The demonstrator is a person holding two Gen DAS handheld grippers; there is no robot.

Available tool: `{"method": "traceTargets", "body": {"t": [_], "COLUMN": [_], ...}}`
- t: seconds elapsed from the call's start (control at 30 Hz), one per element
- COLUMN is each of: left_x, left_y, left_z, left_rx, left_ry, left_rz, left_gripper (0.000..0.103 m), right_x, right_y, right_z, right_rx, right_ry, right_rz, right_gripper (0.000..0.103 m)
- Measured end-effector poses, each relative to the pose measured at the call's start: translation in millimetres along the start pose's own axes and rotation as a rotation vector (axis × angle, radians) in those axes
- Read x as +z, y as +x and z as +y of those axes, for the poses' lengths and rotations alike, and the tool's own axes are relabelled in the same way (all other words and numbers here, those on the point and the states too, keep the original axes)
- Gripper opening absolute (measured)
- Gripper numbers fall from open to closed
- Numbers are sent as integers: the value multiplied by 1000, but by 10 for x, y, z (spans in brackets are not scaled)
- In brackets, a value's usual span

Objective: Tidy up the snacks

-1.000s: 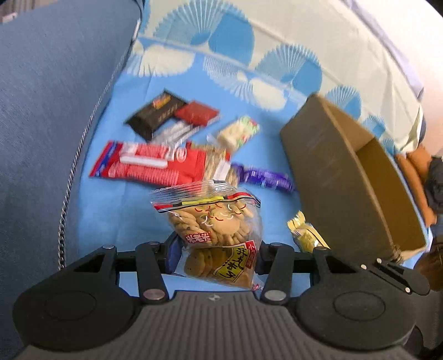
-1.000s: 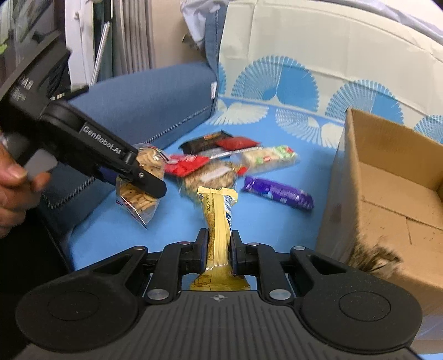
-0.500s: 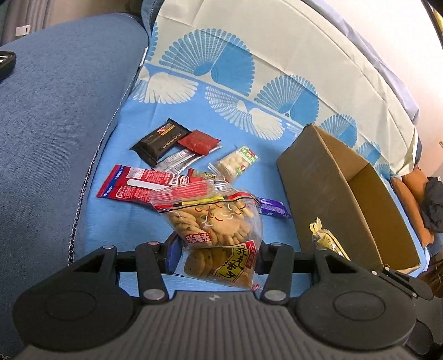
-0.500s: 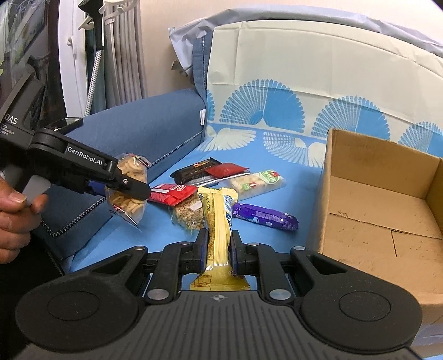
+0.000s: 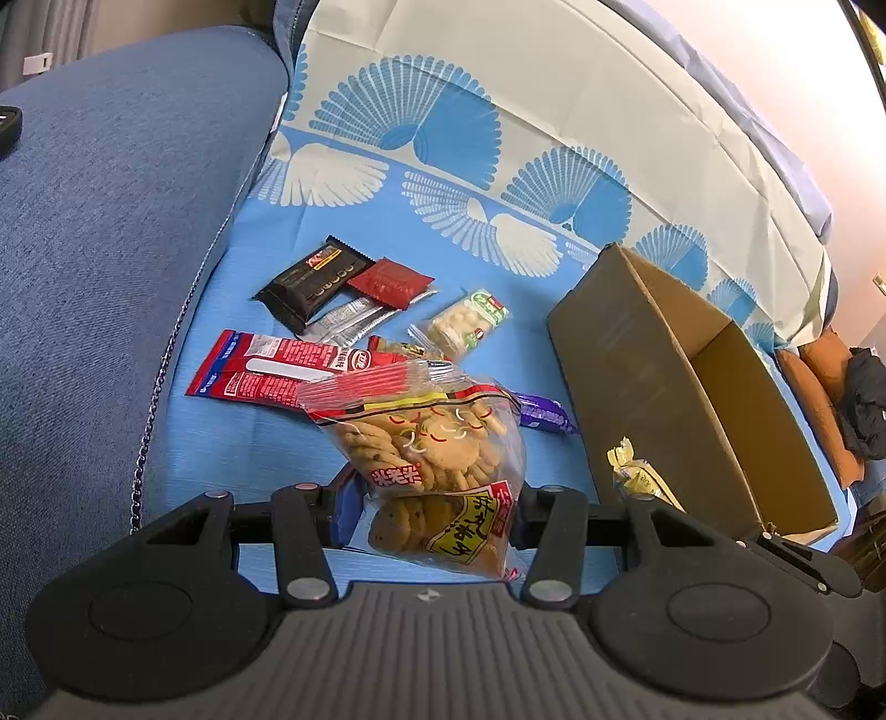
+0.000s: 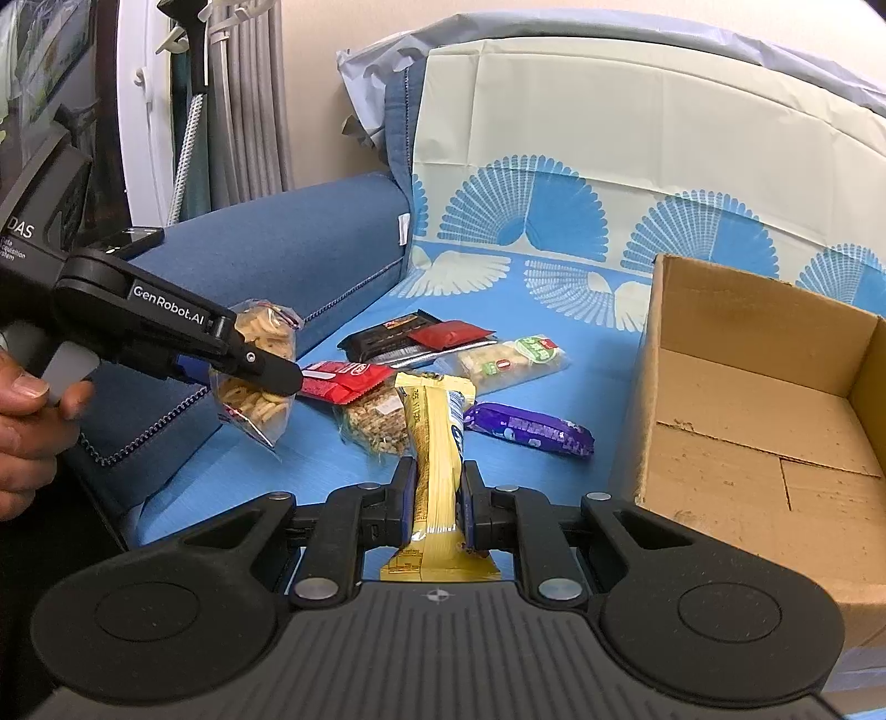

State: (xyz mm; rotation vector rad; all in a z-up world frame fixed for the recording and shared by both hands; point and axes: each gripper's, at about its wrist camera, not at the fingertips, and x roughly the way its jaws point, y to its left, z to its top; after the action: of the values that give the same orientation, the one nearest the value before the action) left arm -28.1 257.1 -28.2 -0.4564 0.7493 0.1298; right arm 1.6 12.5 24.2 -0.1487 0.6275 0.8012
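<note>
Moved: both grippers rose from the sofa.
Left gripper (image 5: 437, 512): clenched on cookie bag (image 5: 432, 459), crushable.
Right gripper (image 6: 437, 498): clenched on yellow bar (image 6: 437, 437), mid-wrapper.

blue sofa (image 6: 288, 243), fan-patterned cover (image 6: 554, 166), beige wall (image 6: 343, 27)

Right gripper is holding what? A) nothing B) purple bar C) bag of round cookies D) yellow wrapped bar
D: in the right wrist view the right gripper is clamped on the yellow wrapped bar; the bag of round cookies is in the left gripper, and the purple bar lies on the blue cloth.
</note>
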Motion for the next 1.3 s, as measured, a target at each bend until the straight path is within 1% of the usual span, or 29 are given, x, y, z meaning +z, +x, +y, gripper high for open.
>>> {"method": "traceTargets", "body": {"t": [0.57,1.13,1.17,1.2,1.3], "left_x": [-2,10,11,11,12], "left_y": [0,8,6,6,5], "left_z": [-30,-21,-21,-21,-21], "left_rx": [7,7,7,7,6], "left_ry": [9,8,8,8,8], "left_rz": [2,3,3,3,3], "left_gripper": [54,54,54,54,54], "right_x": [-1,11,10,5,4], "right_y": [-58,-64,-61,-60,-59], "right_z": [-10,-8,-8,-6,-1], "right_rx": [-3,-2,-3,-3,-2], "right_ry": [-2,-8,-9,-10,-11], "right_rz": [-25,-23,-23,-23,-21], "right_gripper": [17,17,16,10,10]}}
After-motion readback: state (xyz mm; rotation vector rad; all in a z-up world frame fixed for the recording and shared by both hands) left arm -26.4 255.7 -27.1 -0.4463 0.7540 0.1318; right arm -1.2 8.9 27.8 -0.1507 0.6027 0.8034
